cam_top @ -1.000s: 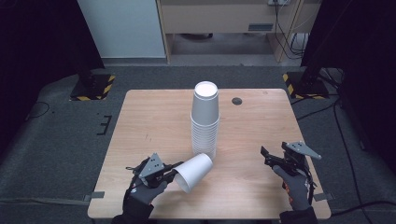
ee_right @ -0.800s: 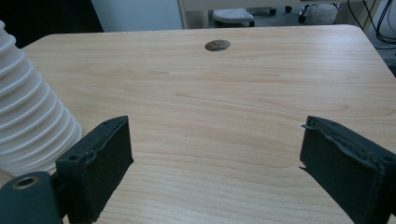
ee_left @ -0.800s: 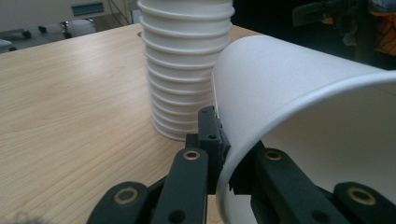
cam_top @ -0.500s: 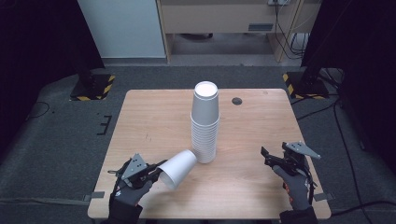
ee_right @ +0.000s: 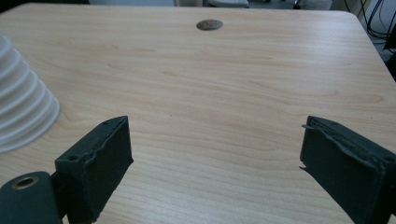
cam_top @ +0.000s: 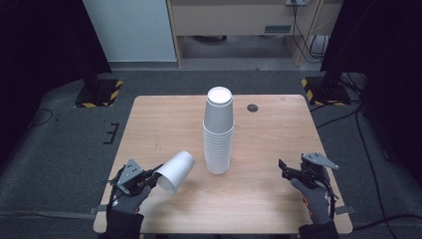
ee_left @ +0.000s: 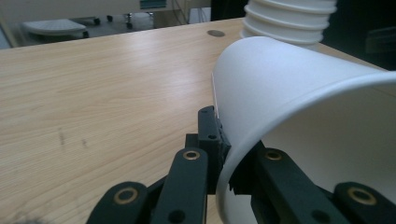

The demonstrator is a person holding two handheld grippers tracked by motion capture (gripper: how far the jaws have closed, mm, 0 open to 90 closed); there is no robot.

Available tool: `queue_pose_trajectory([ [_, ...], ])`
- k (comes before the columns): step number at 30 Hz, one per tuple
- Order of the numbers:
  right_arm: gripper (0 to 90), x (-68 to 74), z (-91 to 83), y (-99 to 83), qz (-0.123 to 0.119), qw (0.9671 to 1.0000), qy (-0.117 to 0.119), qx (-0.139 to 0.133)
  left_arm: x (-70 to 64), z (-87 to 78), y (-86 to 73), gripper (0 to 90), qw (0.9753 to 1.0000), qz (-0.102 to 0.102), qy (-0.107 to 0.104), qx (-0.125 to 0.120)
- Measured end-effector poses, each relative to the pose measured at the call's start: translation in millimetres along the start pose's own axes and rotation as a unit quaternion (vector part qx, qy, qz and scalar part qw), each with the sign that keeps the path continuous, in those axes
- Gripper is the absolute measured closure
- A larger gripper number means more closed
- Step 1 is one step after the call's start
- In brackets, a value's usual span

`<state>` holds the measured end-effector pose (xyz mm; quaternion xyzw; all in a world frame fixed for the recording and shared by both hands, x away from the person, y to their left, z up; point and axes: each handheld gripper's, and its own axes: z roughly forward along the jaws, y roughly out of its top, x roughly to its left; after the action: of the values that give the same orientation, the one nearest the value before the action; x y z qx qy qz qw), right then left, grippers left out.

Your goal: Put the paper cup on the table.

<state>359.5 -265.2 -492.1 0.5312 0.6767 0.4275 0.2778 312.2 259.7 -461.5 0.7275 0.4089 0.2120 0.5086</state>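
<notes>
1. One white paper cup (cam_top: 175, 171) is off the table (cam_top: 149, 124), held over its near left part by the left gripper (cam_top: 152, 175), whose jaws pinch the rim, one inside the mouth and one outside.
2. The cup is tipped: its long axis runs from the jaws up and toward the middle of the table, closed bottom pointing at the stack of cups (cam_top: 218, 132), mouth toward the near left corner.
3. The stack stands upside down at the table's centre, just beside the held cup and apart from it. I'd judge the left hand does the next move, whether setting the cup down or bringing it to the stack.
4. The right gripper (cam_top: 290, 170) hangs over the near right edge, jaws spread wide, nothing between them, well apart from the stack.
5. A small dark round spot (cam_top: 253, 107) lies near the far edge.
</notes>
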Motion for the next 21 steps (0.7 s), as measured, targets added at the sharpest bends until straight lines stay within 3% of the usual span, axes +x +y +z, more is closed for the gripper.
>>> queue_pose_trajectory([
  [4,9.2,-2.7,5.4,-5.4,-0.02,0.9993,-0.011,0.028,14.0,-3.8,3.0,85.3,0.9995,-0.01,0.029,0.001],
  [11,9.1,-4.1,6.6,-5.9,-0.026,0.9989,-0.014,0.035,30.4,-7.2,3.3,85.4,0.9979,-0.026,0.058,0.015],
  [16,9.1,-3.4,7.4,-6.8,-0.032,0.9986,-0.014,0.039,42.5,-10.5,8.6,85.5,0.9956,-0.035,0.076,0.043],
  [21,9.1,-1.8,7.2,-6.6,-0.036,0.9983,-0.013,0.043,50.5,-12.2,21.7,85.5,0.9929,-0.027,0.088,0.076],
])
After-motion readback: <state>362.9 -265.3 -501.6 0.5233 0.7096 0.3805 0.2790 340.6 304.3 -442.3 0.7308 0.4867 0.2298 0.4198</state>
